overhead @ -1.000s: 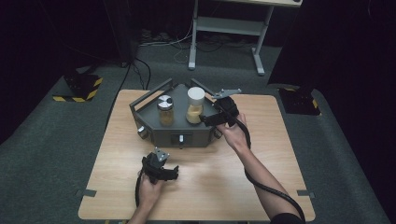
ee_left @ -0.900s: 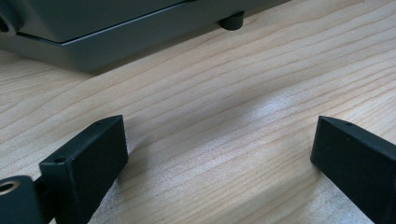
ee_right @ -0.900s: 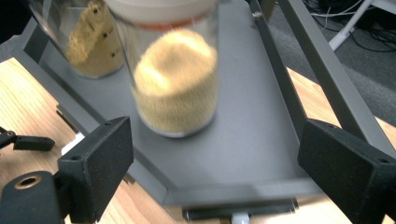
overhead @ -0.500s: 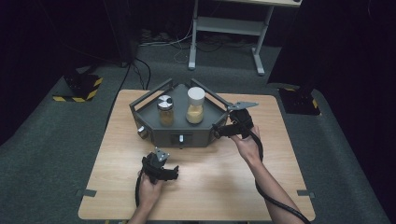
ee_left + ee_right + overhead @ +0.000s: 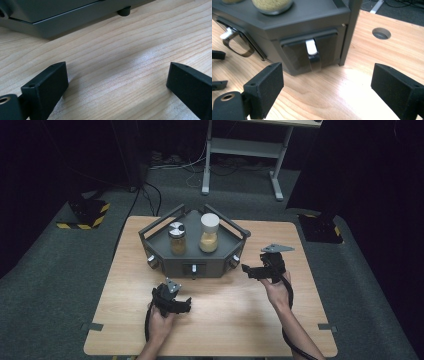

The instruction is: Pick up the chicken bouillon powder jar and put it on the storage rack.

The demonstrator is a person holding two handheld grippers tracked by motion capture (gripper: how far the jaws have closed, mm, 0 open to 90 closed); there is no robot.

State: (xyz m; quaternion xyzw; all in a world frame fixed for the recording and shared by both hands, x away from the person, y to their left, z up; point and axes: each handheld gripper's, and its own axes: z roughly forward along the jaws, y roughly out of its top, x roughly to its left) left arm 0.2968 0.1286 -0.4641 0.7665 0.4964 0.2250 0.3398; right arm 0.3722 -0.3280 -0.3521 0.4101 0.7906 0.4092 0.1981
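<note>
Risk was my right claw point(image 5: 327, 82) — jaws apart — clipping the drawer handle point(image 5: 312, 53) off-centre and shoving the cabinet point(image 5: 192, 247); left claw point(image 5: 117, 77) sat spread, bracing nothing.

The room is dark, but light shines on the table point(image 5: 250, 320). A bright glare sits between the right gripper point(image 5: 327, 87) jaws. Close jaws look blurry.
</note>
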